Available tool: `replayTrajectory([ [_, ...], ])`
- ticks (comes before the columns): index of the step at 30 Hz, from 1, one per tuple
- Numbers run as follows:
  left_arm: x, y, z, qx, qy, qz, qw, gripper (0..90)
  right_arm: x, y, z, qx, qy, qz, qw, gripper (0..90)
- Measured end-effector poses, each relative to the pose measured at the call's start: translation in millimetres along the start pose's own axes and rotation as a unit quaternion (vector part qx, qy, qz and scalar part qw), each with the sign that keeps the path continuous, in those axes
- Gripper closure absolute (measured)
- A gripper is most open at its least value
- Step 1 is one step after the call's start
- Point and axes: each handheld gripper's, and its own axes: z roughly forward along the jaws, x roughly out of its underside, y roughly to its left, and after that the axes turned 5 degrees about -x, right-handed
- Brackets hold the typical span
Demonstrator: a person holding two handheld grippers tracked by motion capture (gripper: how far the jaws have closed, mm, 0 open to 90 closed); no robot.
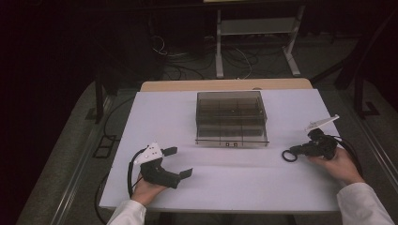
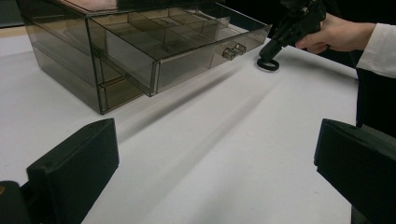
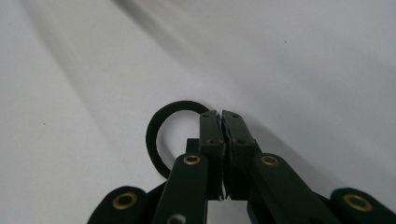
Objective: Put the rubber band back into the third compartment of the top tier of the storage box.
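A black ring (image 1: 289,155) lies on the white table (image 1: 225,187) at the right. My right gripper (image 1: 294,151) is shut on it. In the right gripper view its jaws (image 3: 220,114) meet at the tips, and the ring (image 3: 159,126) sticks out to their left with its rim running in under them. In the left gripper view the ring (image 2: 267,64) rests flat at the tip of the right gripper (image 2: 272,50). My left gripper (image 1: 179,162) rests at the front left, open, with nothing but bare table (image 2: 224,140) between its jaws.
A smoky see-through drawer box (image 1: 231,117) stands at the middle back of the table, one divided drawer (image 2: 187,46) pulled partly out toward me. Cables trail from both grippers. Beyond the table are a dark floor, cables and a metal stand (image 1: 256,37).
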Motion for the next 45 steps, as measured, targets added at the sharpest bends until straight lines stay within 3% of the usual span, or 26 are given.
replayTrajectory([
  [17, -0.1, -0.1, 0.0, 0.000, -0.001, 0.001, 1.0000, 0.0, -2.9, 3.4, -13.6, -0.004, -0.018, -0.001, 0.9998, 86.6],
  [45, -0.5, -0.2, -0.9, 0.000, -0.003, 0.001, 1.0000, 0.0, -28.3, 17.9, -37.6, -0.004, -0.037, -0.027, 0.9990, 86.6],
])
